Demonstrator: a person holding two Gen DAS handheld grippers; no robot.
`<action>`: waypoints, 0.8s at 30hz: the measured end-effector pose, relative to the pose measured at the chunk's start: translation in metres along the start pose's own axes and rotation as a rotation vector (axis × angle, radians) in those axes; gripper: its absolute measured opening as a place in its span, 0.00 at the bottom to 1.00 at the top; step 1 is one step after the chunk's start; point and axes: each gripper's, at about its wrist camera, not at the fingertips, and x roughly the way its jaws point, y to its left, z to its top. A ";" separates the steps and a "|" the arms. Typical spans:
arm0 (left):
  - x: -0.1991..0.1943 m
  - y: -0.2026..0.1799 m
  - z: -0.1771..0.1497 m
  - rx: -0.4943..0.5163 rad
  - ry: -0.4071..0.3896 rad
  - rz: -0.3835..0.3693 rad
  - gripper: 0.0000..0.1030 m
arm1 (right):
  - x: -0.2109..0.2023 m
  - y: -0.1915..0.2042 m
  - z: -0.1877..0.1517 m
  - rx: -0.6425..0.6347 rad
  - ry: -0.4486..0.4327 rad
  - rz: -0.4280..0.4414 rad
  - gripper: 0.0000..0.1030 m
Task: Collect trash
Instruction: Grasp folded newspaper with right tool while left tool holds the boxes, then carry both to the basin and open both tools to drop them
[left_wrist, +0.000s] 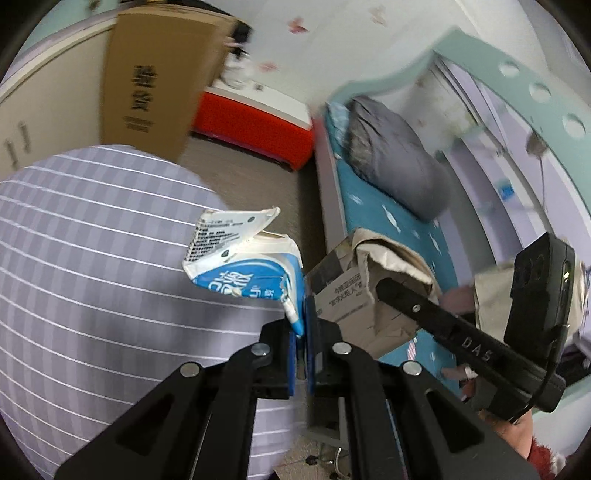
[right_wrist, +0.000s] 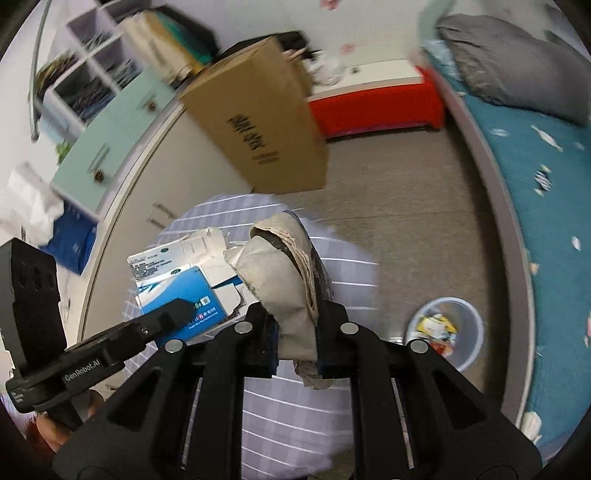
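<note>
Left tongs (left_wrist: 303, 325) clamped tight on the torn edge of a crumpled blue-and-white paper carton (left_wrist: 243, 258), held up over a lilac striped cloth surface (left_wrist: 92, 258). Right tongs (right_wrist: 295, 343) pinched on a crushed grey-brown cardboard piece (right_wrist: 280, 280), just beside the carton. Down on the floor, a translucent round waste bin (right_wrist: 471, 332) holding colourful wrappers, near the teal-sheeted bed (right_wrist: 535, 155).

I count two tongs: left tongs (left_wrist: 301, 332), right tongs (right_wrist: 295, 332). Trash in hand, two pieces: one torn blue-and-white carton (left_wrist: 243, 266), one crumpled grey-brown cardboard piece (right_wrist: 284, 273). One large brown cardboard box (right_wrist: 258, 122) standing on the floor. One waste bin (right_wrist: 445, 338) with wrappers inside. One red chest (right_wrist: 376, 107). One grey pillow (left_wrist: 395, 155) on one bed (right_wrist: 546, 206).
</note>
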 end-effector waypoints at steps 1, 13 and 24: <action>0.011 -0.020 -0.006 0.020 0.016 -0.007 0.04 | -0.010 -0.014 -0.002 0.013 -0.008 -0.009 0.14; 0.085 -0.140 -0.046 0.134 0.126 -0.012 0.05 | -0.086 -0.147 -0.040 0.149 -0.050 -0.099 0.14; 0.109 -0.171 -0.050 0.170 0.158 0.038 0.05 | -0.084 -0.178 -0.041 0.169 -0.037 -0.093 0.14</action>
